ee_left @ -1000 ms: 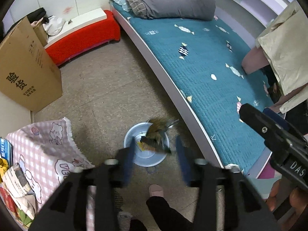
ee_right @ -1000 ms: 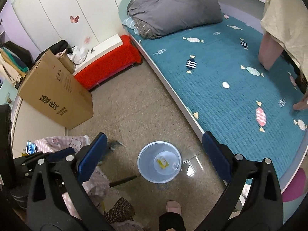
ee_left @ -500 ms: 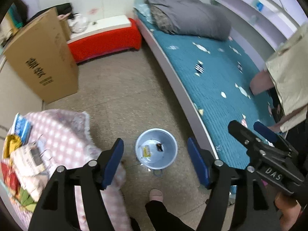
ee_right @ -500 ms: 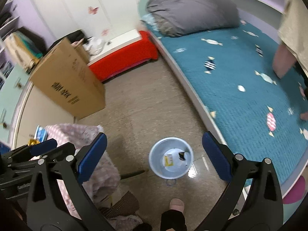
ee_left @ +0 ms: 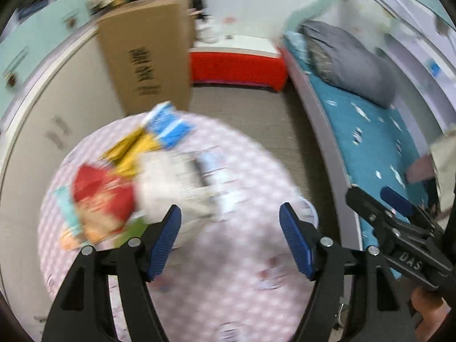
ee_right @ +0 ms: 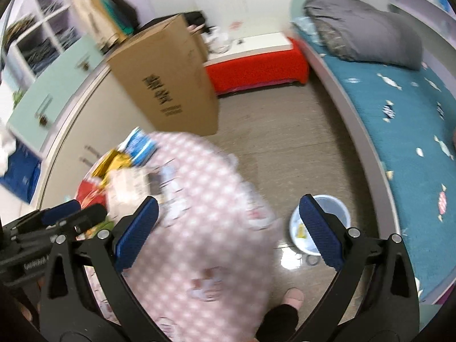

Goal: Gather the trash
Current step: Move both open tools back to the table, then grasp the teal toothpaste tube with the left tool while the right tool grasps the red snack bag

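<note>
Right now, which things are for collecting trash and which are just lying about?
For the job: crumpled wrappers and papers on the pink checked tablecloth; round pale blue plastic bin.

Lying about: tall brown cardboard box; grey folded duvet; red bench.

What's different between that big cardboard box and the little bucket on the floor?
The cardboard box is brown, tall and rectangular with dark printed characters; the bucket is pale blue-white, round and low. The box stands against the cabinets beyond the checked cloth; the bucket sits near the bed. The bucket shows scraps inside; the box's contents can't be seen. Both rest on the floor.
</note>
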Tool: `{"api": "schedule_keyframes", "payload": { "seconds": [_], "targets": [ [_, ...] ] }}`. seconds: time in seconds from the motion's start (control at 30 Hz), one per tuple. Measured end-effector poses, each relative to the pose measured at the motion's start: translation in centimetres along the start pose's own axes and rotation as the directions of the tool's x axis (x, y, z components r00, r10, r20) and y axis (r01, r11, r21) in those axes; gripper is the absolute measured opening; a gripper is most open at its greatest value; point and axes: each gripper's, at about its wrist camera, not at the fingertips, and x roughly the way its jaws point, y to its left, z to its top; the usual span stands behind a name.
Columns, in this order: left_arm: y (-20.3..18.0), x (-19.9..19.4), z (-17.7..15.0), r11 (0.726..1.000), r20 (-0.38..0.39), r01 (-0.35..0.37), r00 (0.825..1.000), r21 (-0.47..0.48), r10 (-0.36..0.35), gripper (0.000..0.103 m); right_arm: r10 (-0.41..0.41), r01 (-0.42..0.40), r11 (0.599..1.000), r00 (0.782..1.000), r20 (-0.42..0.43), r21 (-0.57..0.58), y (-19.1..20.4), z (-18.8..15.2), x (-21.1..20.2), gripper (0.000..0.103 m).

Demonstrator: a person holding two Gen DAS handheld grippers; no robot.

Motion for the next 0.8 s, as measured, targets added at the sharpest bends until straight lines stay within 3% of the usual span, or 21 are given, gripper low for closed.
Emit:
{"api": "schedule_keyframes", "payload": {
  "seconds": [0.23,0.33,0.63,0.73,0.77,0.8],
  "targets": [
    [12.9,-0.2,-2.4,0.985,-0.023,-0.084,0.996,-0.148,0.081,0.070,0.040,-0.041,0.997,0.999,-0.027,-0.066,9.0,-2.0,2.6,0.097],
    [16.6,0.6,-3.2,0.979,-0.044,-0.099,0.995,-0.177,0.092,0.070,0.036,-0.041,0.994,0.999,-0.041,-0.104,12.1,-2.6,4.1,0.097],
    [20.3,5.0,-3.9,0.986,-0.102,-0.077,0.993,-0.151,0.062,0.060,0.012,-0.028,0.968,0.998,-0.063,-0.250,18.3,-4.2,7.8,0.097],
    [20.5,6.3,-4.0,0.988,-0.125,-0.063,0.991,-0.140,0.045,0.048,0.010,-0.033,0.951,0.997,-0.075,-0.307,20.0,-4.6,8.5,0.097],
    [20.6,6.5,-4.0,0.989,-0.123,-0.077,0.991,-0.130,0.061,0.031,0.011,-0.035,0.944,0.997,-0.076,-0.327,20.5,-4.6,8.7,0.097],
    [20.8,6.5,-4.0,0.989,-0.117,-0.087,0.990,-0.121,0.072,0.020,0.013,-0.038,0.938,0.997,-0.075,-0.343,20.8,-4.7,8.7,0.097]
  ]
}}
